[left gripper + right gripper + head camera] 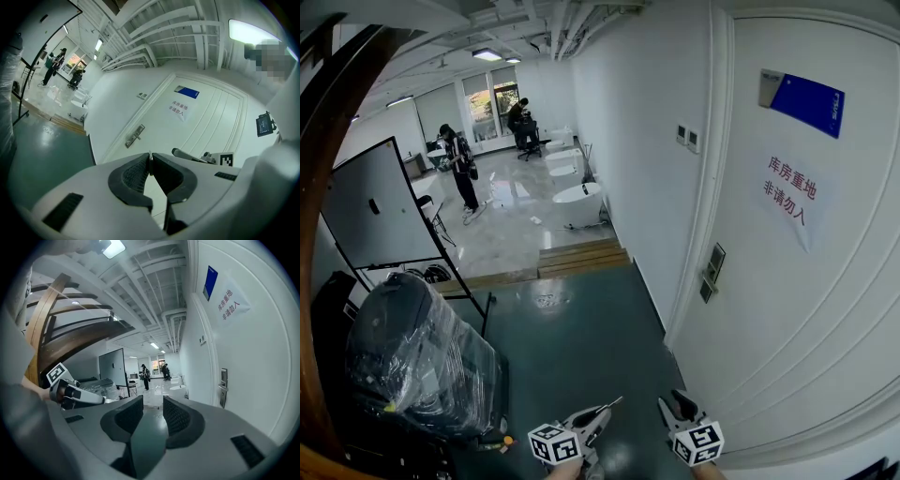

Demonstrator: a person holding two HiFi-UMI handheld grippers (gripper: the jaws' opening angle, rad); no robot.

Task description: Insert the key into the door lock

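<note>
White door [787,309] stands shut, its lock [712,272] well apart from both tongs. The left tongs [598,415] pinch the key [610,404]; the right tongs [678,405] are spread, empty. Approach and insertion are left.

The left gripper [598,417] and the right gripper [678,405] sit low in the head view, side by side and near each other, both pointing ahead and a little downward. The left one's jaws are pressed together on a thin key [149,154] — only a sliver shows above the pads. The right one's jaws stand apart — nothing lies between them.
</note>
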